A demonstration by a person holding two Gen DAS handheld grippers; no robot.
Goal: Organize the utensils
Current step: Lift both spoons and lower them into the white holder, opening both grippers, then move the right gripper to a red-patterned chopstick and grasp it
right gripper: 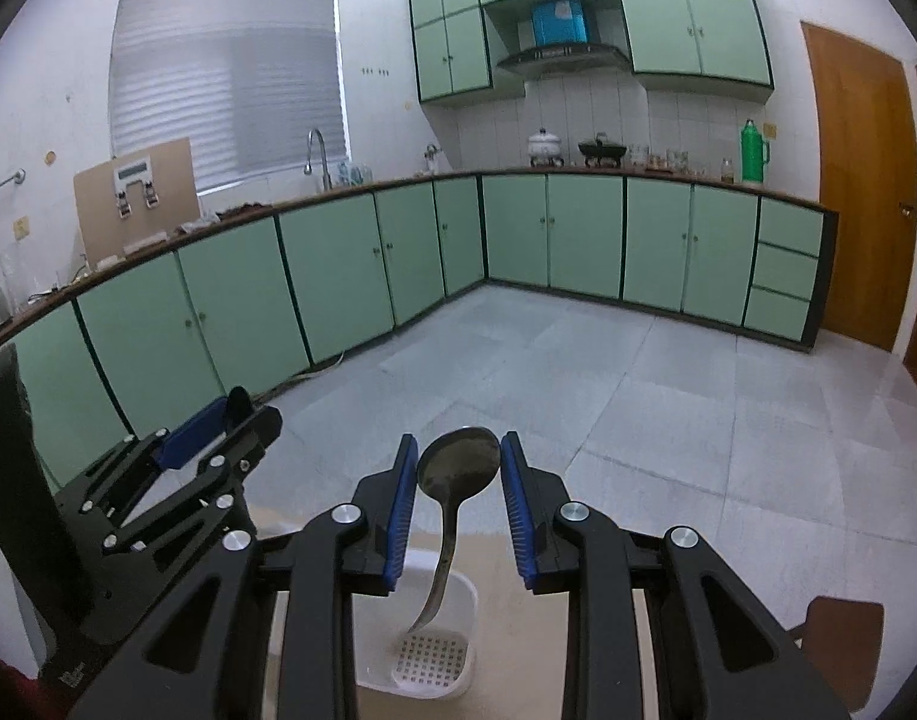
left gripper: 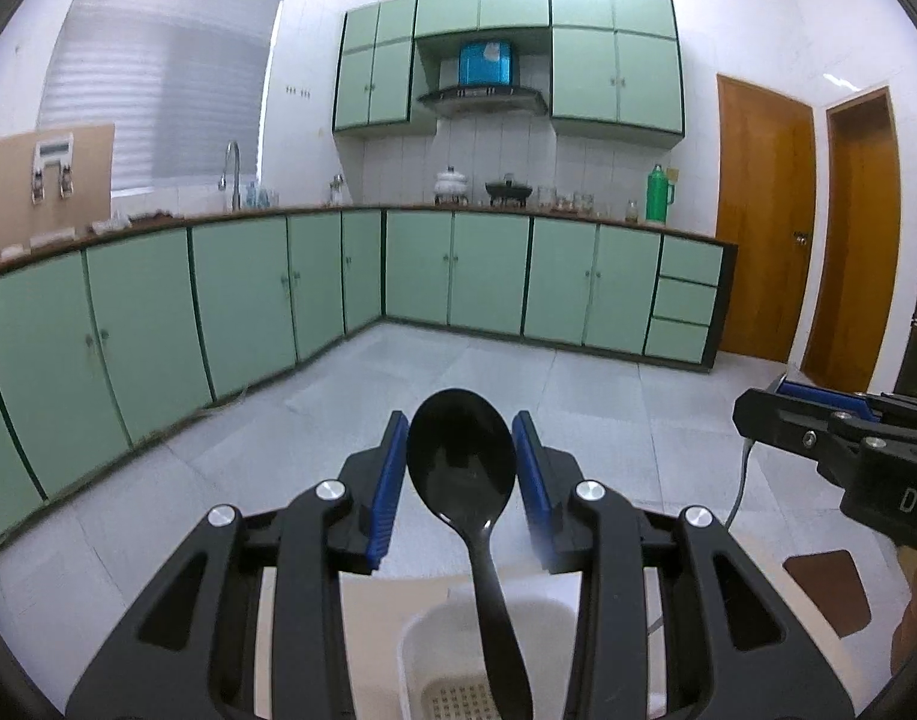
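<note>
- The left gripper [left gripper: 460, 429] holds a black plastic spoon [left gripper: 461, 456]. The round bowl of the spoon sits right between the two blue pads [left gripper: 530, 468], and both pads touch its sides.
- The black spoon stands bowl up. Its handle runs down toward the white basket [left gripper: 554, 618], which sits just below the left gripper.
- The low end of the black handle passes in front of the white basket's holey floor. I cannot tell if it touches the basket.
- The right gripper [right gripper: 450, 456] holds a metal spoon [right gripper: 456, 462]. The spoon's bowl sits between its blue pads [right gripper: 401, 498], and the pads are close in on it, in a narrow grip.
- The metal spoon also stands bowl up. Its bent handle curves down toward the white basket [right gripper: 464, 594], and its tip is over the basket's holey floor.
- The white basket rests on a pale table top [right gripper: 500, 618], straight below both grippers.
- The two grippers are side by side above the white basket. In the right wrist view the left gripper [right gripper: 242, 408] shows to the left, with the tip of the black spoon [right gripper: 237, 402] poking out.
- In the left wrist view the right gripper [left gripper: 758, 405] shows at the right edge.
- A brown chair seat [right gripper: 842, 630] sits to the right of the white basket.
- Far past the white basket, across a grey tiled floor [right gripper: 578, 372], stand green kitchen cupboards [right gripper: 332, 276].
</note>
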